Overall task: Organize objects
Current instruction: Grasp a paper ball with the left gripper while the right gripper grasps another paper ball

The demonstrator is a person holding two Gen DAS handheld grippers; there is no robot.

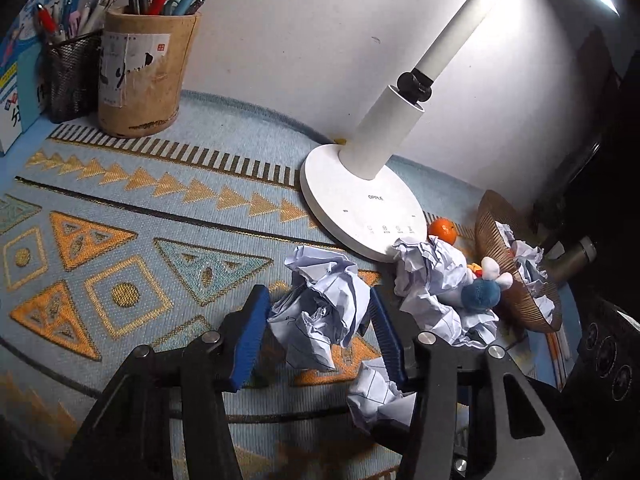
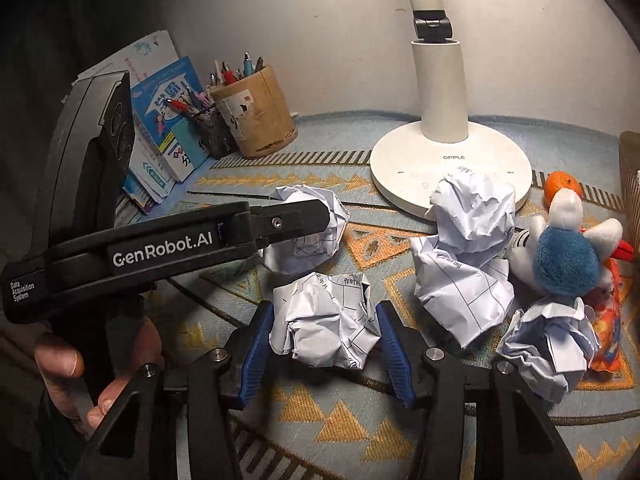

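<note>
A desk covered with a pale blue patterned cloth (image 1: 132, 200) stands against a white wall, lit by a white desk lamp (image 1: 360, 196) whose round base sits near the back edge. At the back left corner a cork pen holder (image 1: 146, 76) and a black mesh pen cup (image 1: 72, 76) stand side by side, with blue booklets (image 2: 168, 128) leaning just beyond them. The left gripper (image 1: 316, 320) has its blue pads on both sides of a crumpled paper ball (image 1: 320, 304), closed against it near the middle of the desk. The right gripper (image 2: 326, 340) likewise brackets a second crumpled paper ball (image 2: 324, 320), its pads touching the paper on each side, nearer the front edge. Further crumpled sheets (image 2: 468, 248) lie piled in front of the lamp base, and another wad (image 2: 548, 344) rests beside a blue and white plush toy (image 2: 560, 252). A small orange (image 1: 442, 230) sits beside the lamp base, and a tipped brown ribbed bowl (image 1: 492, 240) with paper in it lies toward the right edge.
</note>
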